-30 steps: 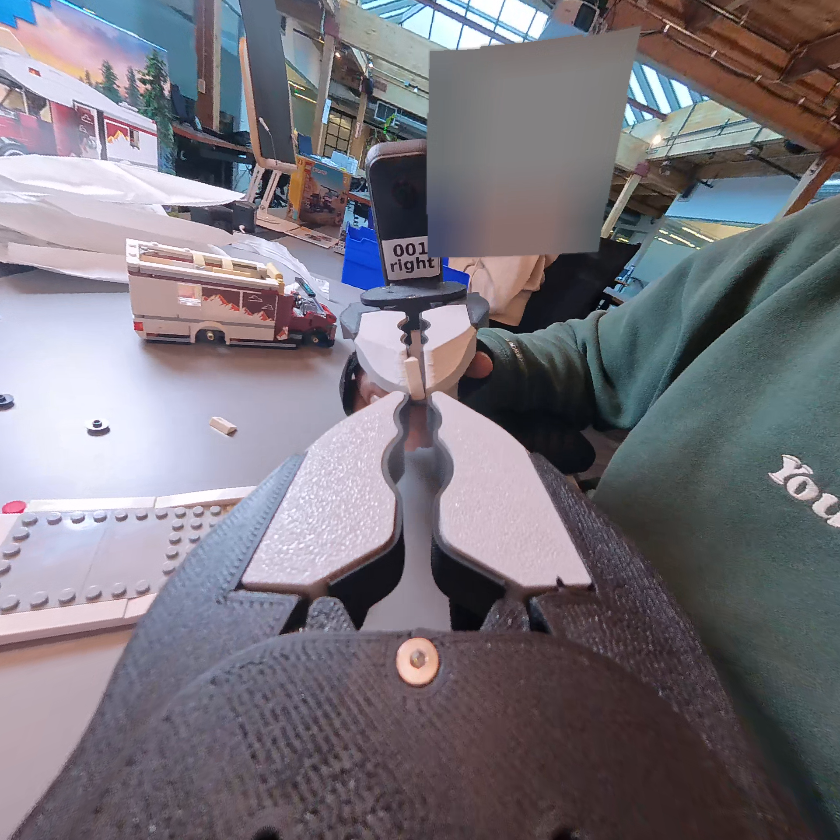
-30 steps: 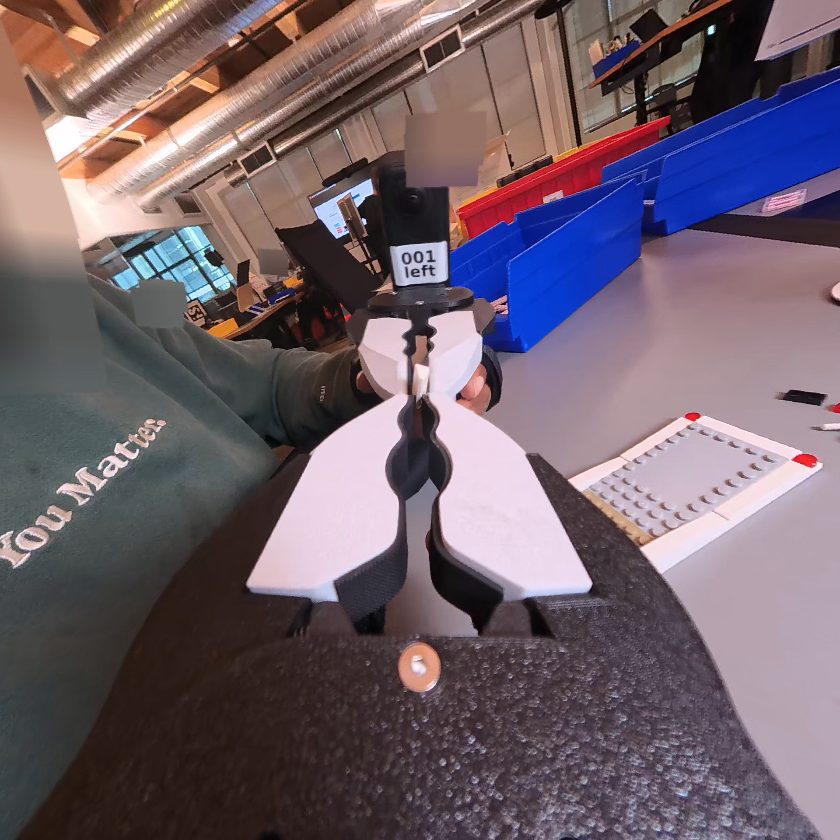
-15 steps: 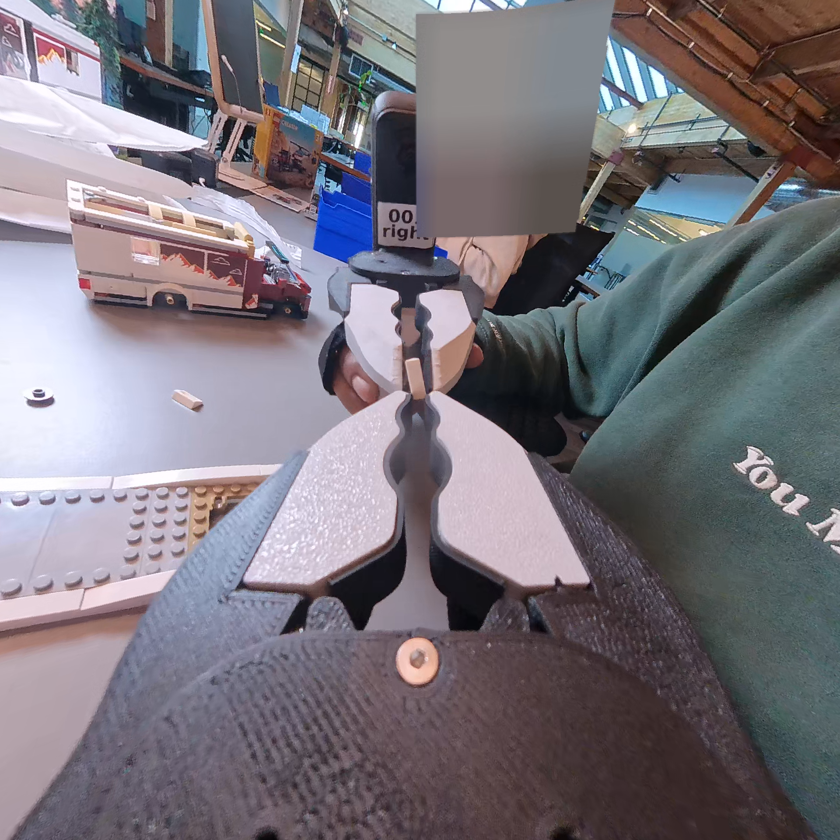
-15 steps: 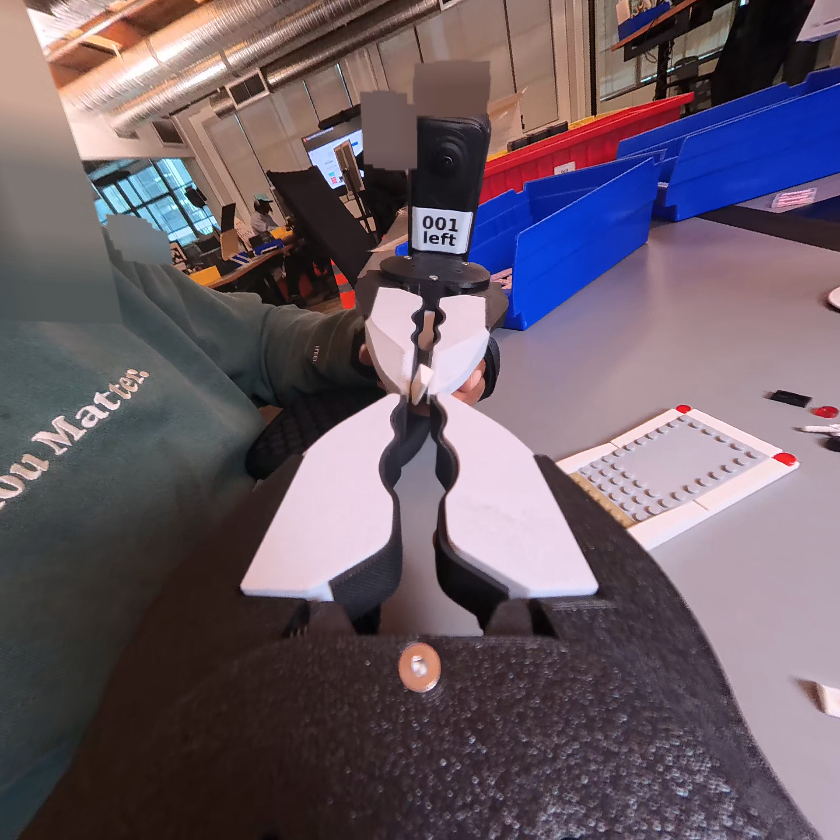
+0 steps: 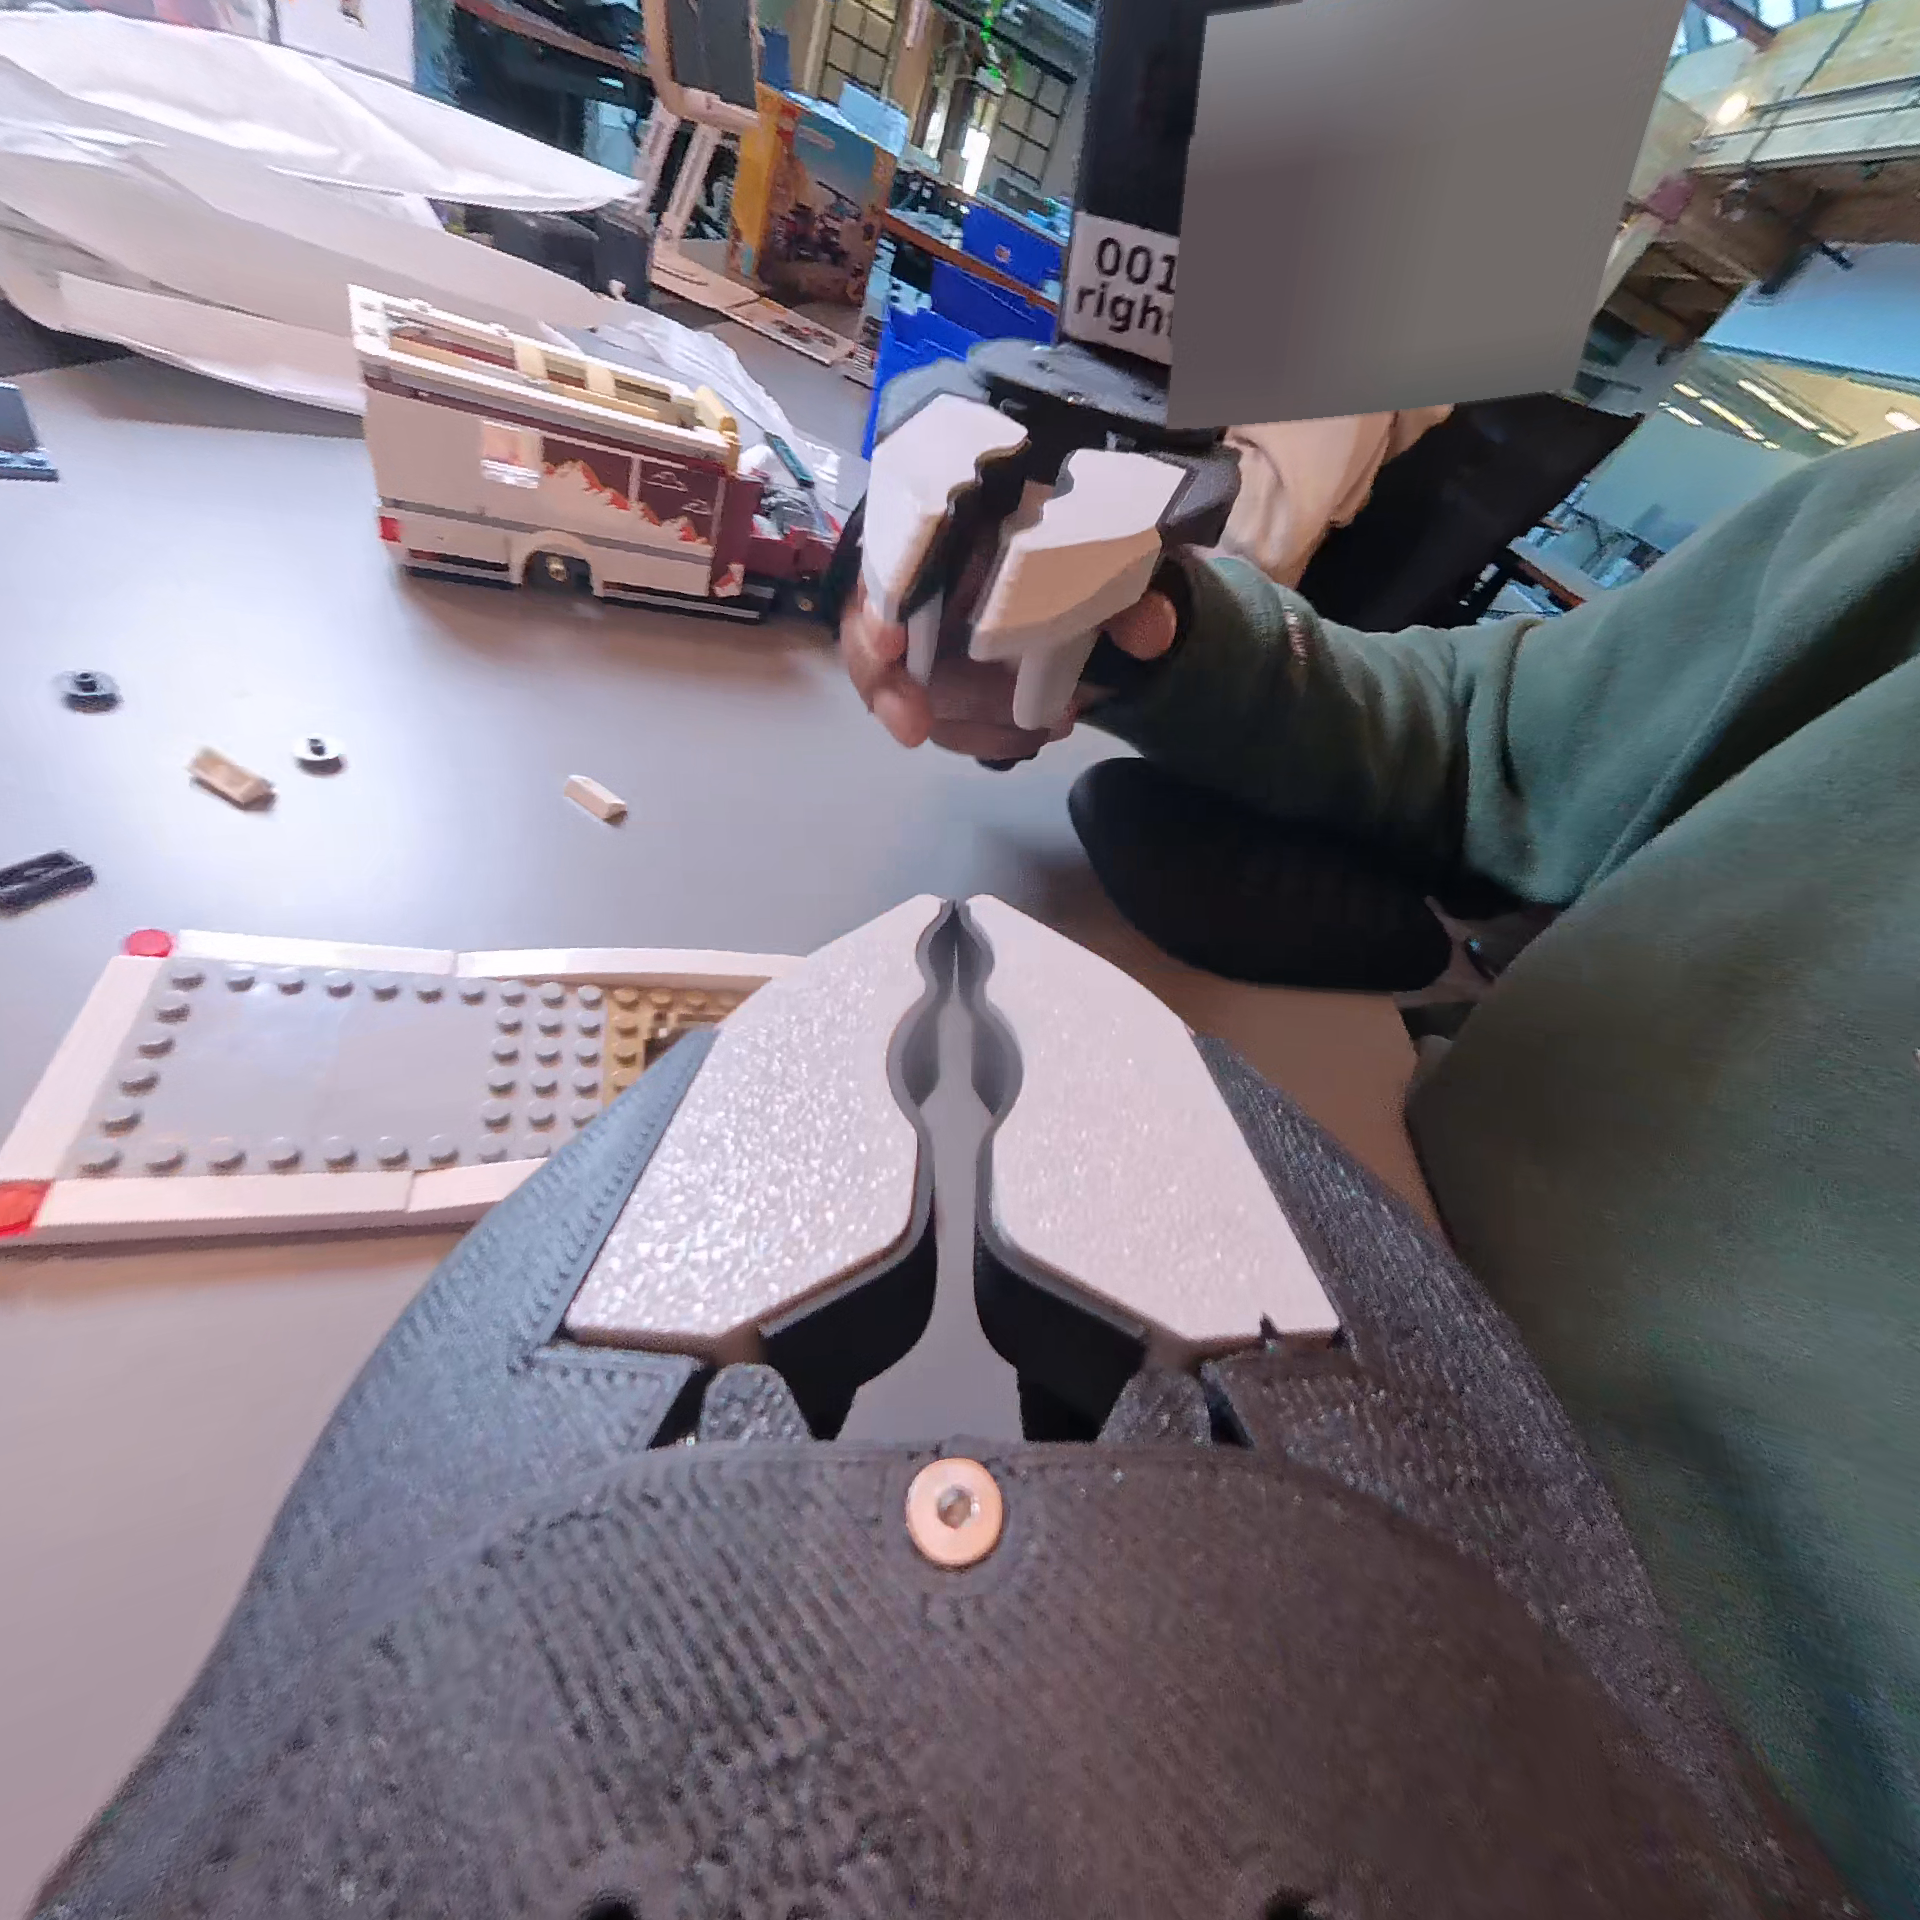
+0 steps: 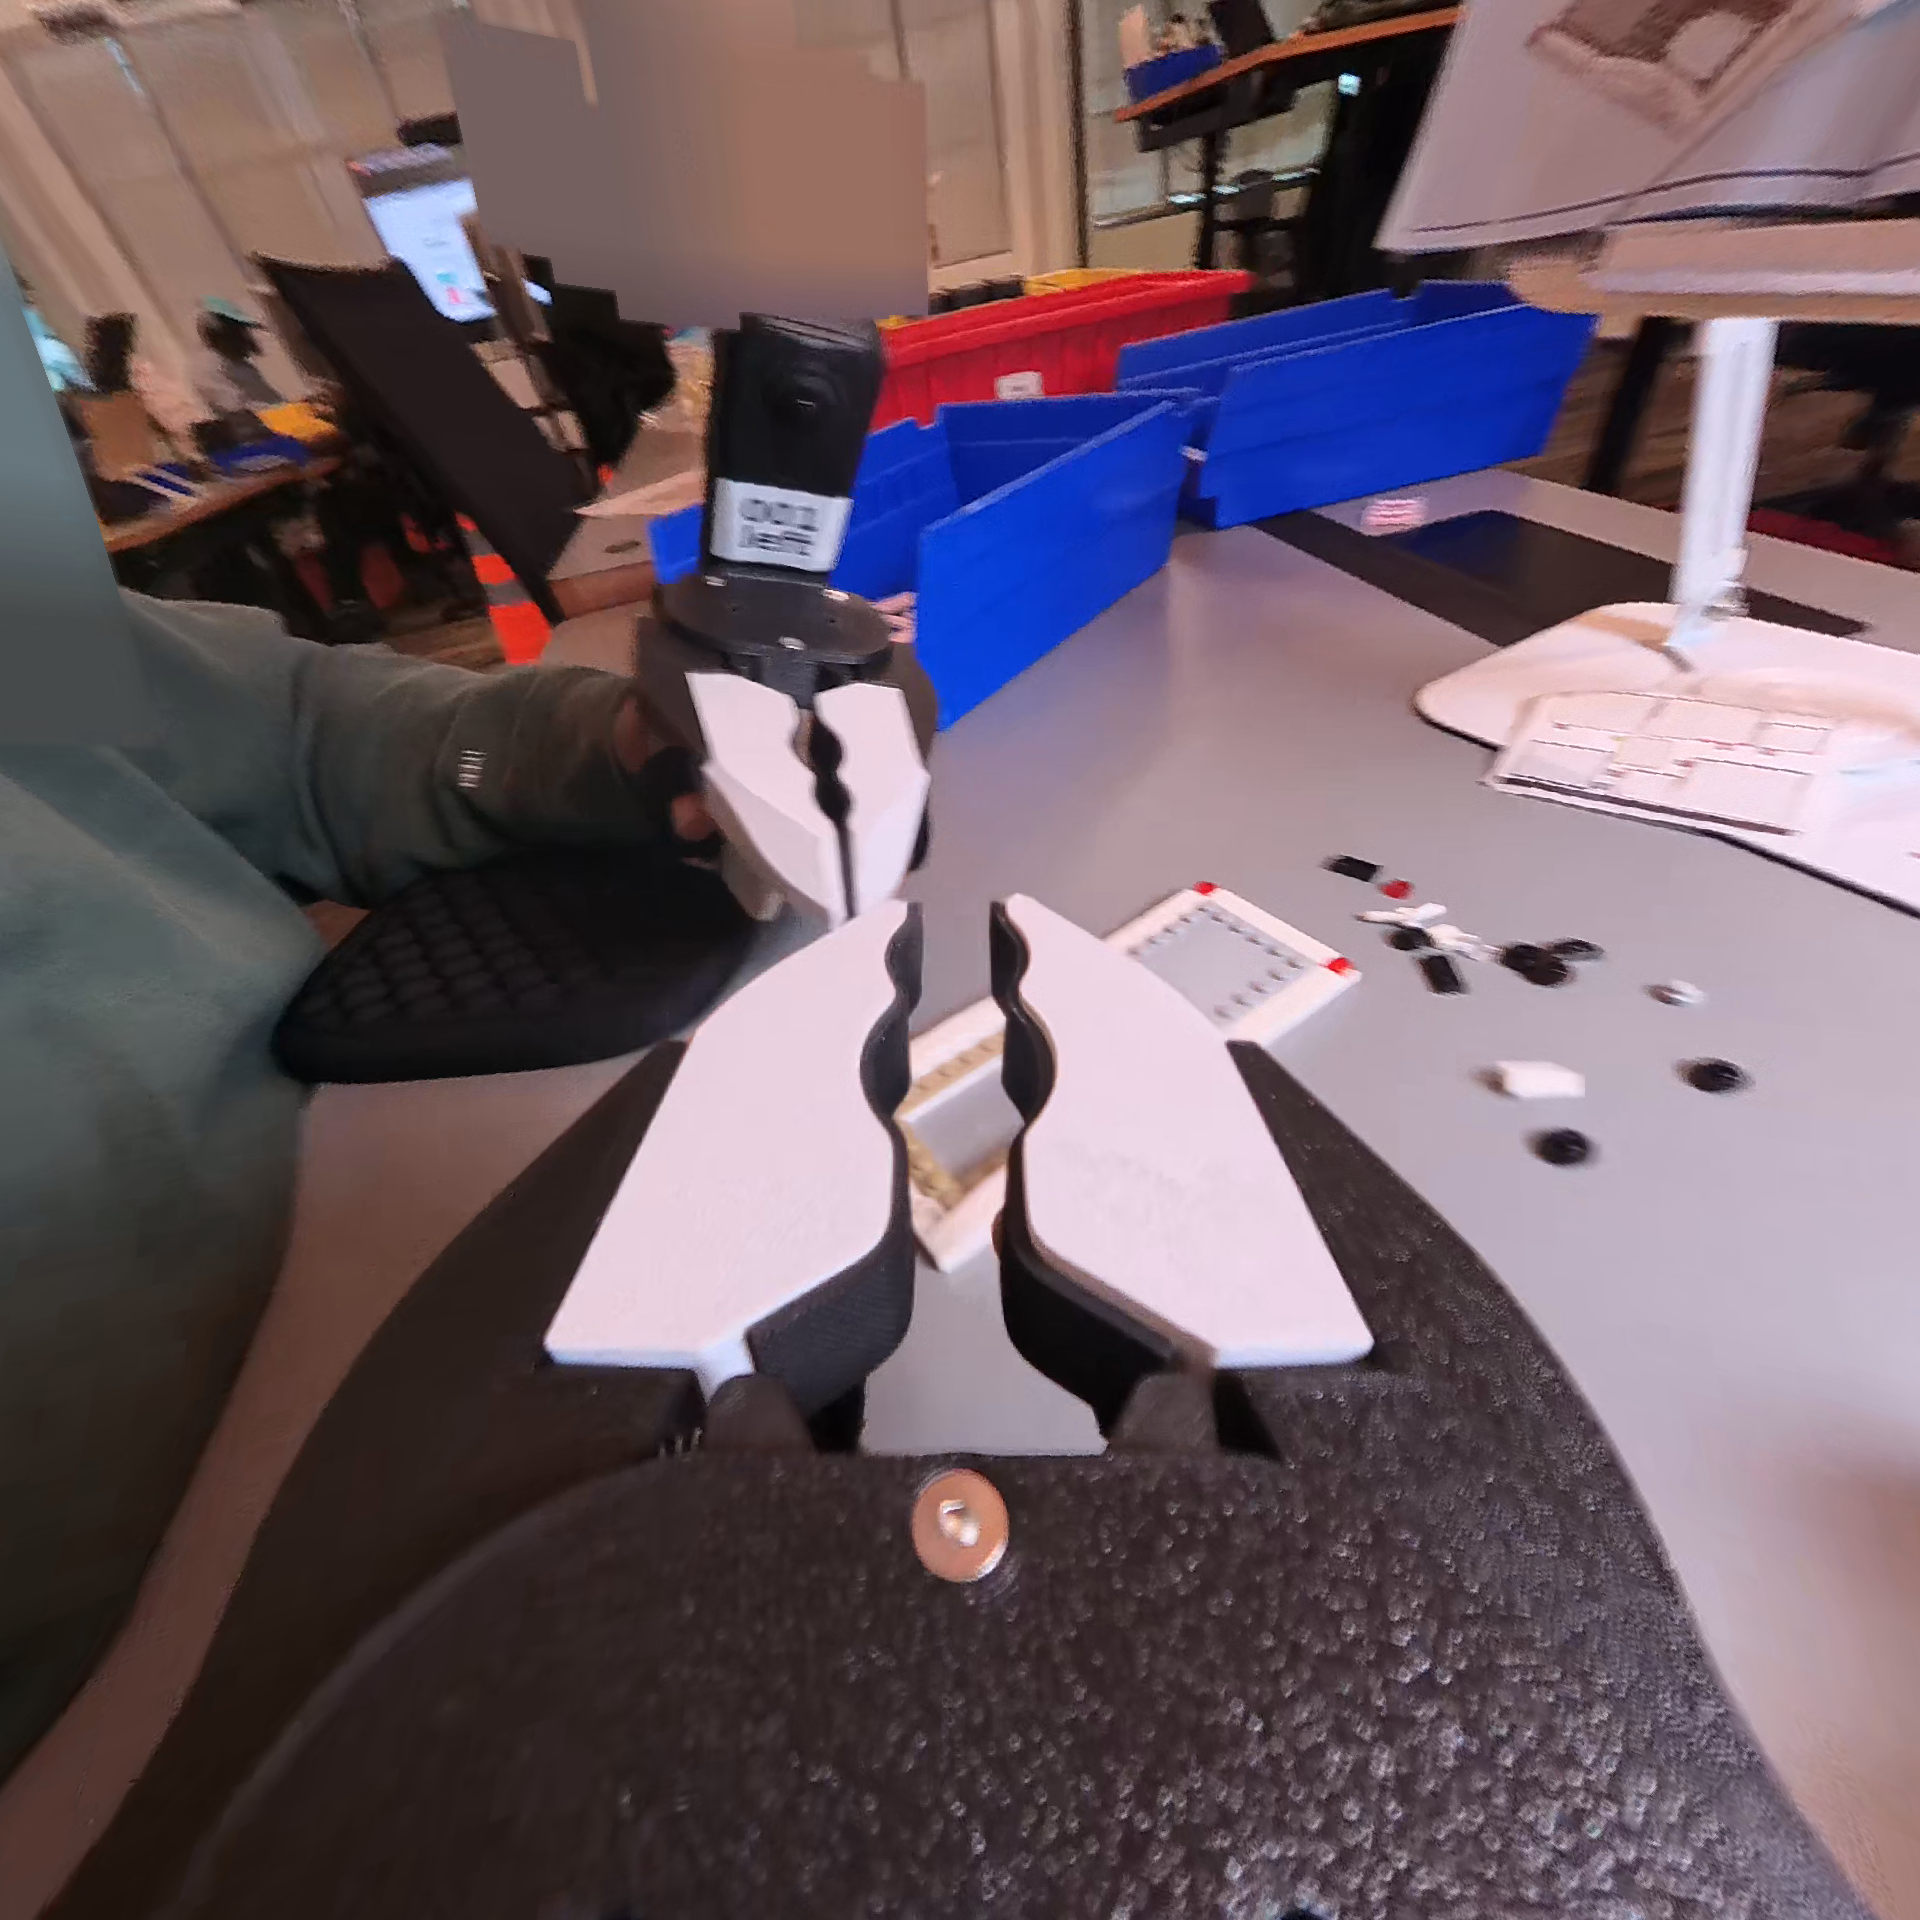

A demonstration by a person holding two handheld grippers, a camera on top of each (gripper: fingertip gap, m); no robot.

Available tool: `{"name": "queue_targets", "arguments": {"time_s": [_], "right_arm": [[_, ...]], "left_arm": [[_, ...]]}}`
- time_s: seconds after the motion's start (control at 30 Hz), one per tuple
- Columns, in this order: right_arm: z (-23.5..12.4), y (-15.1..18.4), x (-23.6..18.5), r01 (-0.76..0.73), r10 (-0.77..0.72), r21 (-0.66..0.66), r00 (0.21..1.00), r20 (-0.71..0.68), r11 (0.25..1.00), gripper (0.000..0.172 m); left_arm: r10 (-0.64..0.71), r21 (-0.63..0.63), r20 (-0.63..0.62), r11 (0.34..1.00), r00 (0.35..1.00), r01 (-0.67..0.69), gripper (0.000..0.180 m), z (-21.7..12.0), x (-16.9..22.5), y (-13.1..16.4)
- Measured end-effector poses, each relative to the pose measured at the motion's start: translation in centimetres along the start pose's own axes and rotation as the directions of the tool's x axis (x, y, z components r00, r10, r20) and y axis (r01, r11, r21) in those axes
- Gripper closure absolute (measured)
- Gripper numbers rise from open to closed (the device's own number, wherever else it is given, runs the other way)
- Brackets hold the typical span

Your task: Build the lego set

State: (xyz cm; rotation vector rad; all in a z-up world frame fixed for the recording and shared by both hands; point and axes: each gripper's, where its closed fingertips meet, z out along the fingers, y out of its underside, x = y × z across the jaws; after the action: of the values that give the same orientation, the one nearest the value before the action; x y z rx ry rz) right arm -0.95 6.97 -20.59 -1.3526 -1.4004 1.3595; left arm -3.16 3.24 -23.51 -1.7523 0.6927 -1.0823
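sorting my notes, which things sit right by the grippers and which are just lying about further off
By the grippers:
left gripper, shut, bare
right gripper, open, bare
studded grey plate, nearest both

Lying about:
toy camper van
tan pieces
small black pieces
white piece
blue bins
booklet

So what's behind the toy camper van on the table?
Behind the toy camper van lie big white paper sheets. Farther back stand a picture box and blue bins. Anything right behind the van's body is hidden.
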Motion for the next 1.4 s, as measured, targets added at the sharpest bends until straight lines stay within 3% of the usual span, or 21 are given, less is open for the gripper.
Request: {"name": "queue_targets", "arguments": {"time_s": [0.1,0.17,0.27,0.37,0.47,0.6,0.7,0.83,0.97,1.1,1.17,1.33,1.4], "right_arm": [[-0.9,0.7,4.2,0.041,-0.072,-0.154,0.978,-0.197,0.987,0.161],[-1.0,1.6,6.4,0.041,-0.121,-0.301,0.96,-0.253,0.953,0.16],[-0.1,3.4,9.4,0.065,-0.224,-0.531,0.944,-0.242,0.845,0.154],[1.6,5.7,11.4,0.091,-0.27,-0.703,0.952,-0.147,0.706,0.149],[3.1,6.9,13.8,0.081,-0.271,-0.781,0.956,-0.115,0.619,0.147],[4.2,7.6,15.4,-0.059,-0.117,-0.819,0.981,-0.152,0.571,0.141],[4.3,8.2,16.3,-0.104,-0.088,-0.836,0.98,-0.179,0.538,0.146],[4.3,7.8,14.6,-0.07,-0.053,-0.818,0.991,-0.122,0.571,0.153],[2.7,6.5,7.7,0.094,-0.016,-0.758,0.994,0.11,0.645,0.156],[-1.9,9.2,1.1,0.223,-0.022,-0.834,0.969,0.246,0.504,0.156],[-2.9,9.8,-0.8,0.254,-0.053,-0.84,0.964,0.261,0.479,0.153],[-2.9,7.8,-2.6,0.233,-0.114,-0.756,0.972,0.207,0.612,0.144],[-3.7,7.7,-2.8,0.213,-0.104,-0.748,0.976,0.19,0.628,0.144]], "left_arm": [[0.026,0.013,0.079,1.0,0.997,-0.027,0.18,-0.3,-1.4,-0.1],[0.039,0.025,0.13,0.999,0.991,-0.042,0.18,-0.7,-2.2,-0.3],[0.06,0.037,0.196,0.997,0.979,-0.069,0.176,-1.2,-3.2,-0.6],[0.089,0.033,0.242,0.994,0.966,-0.1,0.176,-1.6,-3.9,-0.6],[0.105,0.02,0.264,0.993,0.959,-0.115,0.176,-1.9,-4.4,-0.4],[0.111,0.015,0.27,0.993,0.957,-0.119,0.176,-2.0,-4.6,-0.3],[0.115,0.01,0.269,0.992,0.956,-0.123,0.176,-2.0,-4.6,-0.2],[0.119,0.006,0.273,0.992,0.955,-0.125,0.177,-2.2,-4.7,-0.1],[0.144,-0.011,0.274,0.989,0.951,-0.147,0.177,-2.0,-4.5,0.1],[0.169,-0.039,0.271,0.986,0.948,-0.164,0.177,-1.6,-4.3,0.5],[0.174,-0.045,0.268,0.985,0.948,-0.169,0.177,-1.5,-4.3,0.6],[0.197,-0.054,0.278,0.98,0.94,-0.19,0.178,-1.4,-4.2,0.6],[0.207,-0.057,0.277,0.978,0.938,-0.199,0.179,-1.4,-4.1,0.6]]}}
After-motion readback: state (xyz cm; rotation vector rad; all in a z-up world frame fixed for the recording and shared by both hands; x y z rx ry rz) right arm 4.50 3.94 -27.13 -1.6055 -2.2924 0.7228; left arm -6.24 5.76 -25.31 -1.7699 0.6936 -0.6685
